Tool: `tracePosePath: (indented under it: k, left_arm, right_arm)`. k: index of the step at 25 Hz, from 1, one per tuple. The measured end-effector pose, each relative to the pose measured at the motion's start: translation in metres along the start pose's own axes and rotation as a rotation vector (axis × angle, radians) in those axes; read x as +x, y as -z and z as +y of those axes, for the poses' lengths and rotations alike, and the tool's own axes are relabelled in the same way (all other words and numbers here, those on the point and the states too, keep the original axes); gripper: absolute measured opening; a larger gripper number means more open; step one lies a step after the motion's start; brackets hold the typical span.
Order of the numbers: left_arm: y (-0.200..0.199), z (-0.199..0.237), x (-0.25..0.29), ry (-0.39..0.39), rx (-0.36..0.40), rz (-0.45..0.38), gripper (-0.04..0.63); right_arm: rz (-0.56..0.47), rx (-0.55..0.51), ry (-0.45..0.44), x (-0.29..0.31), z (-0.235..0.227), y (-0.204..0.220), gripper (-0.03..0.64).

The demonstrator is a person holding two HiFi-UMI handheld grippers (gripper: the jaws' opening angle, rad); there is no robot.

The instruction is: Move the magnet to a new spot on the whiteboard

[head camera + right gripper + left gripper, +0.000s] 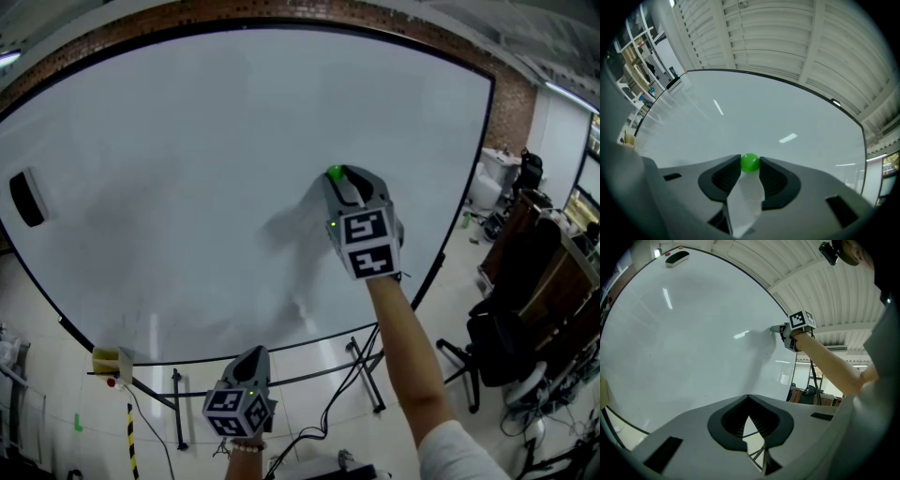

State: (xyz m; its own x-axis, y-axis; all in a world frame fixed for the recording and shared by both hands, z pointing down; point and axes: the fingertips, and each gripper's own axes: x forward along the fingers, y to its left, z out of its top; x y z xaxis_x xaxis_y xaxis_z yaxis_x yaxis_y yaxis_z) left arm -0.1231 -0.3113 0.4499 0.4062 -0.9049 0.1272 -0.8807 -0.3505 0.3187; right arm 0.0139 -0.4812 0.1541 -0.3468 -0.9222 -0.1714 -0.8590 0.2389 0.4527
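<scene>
A small green round magnet point(334, 172) sits on the large whiteboard point(169, 187), right of its middle. My right gripper point(339, 180) is held against the board, and its two fingertips are closed on either side of the magnet. In the right gripper view the green magnet point(750, 162) fills the gap between the jaw tips, with the whiteboard point(764, 117) right behind it. My left gripper point(251, 356) hangs low below the board's bottom edge, shut with nothing in it. The left gripper view shows its own tips point(748, 397) meeting, and the right gripper point(777, 328) touching the whiteboard point(684, 333).
A black eraser point(27, 198) clings to the board's far left edge. The board's stand legs point(364, 367) and cables run over the floor below. A yellow box point(107, 360) sits at the lower left corner. A black office chair point(499, 349) and desks stand on the right.
</scene>
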Motion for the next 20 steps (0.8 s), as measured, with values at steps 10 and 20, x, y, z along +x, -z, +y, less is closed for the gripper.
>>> tracePosePath:
  k: [10, 20]
  left_arm:
    - [0.004, -0.003, 0.003, -0.005, 0.003, 0.016, -0.002]
    - [-0.002, -0.020, 0.027, 0.014, 0.056, 0.038, -0.002]
  right_arm:
    - [-0.072, 0.041, -0.032, -0.043, -0.011, -0.012, 0.132]
    - [-0.054, 0.195, -0.036, -0.156, -0.039, 0.054, 0.132]
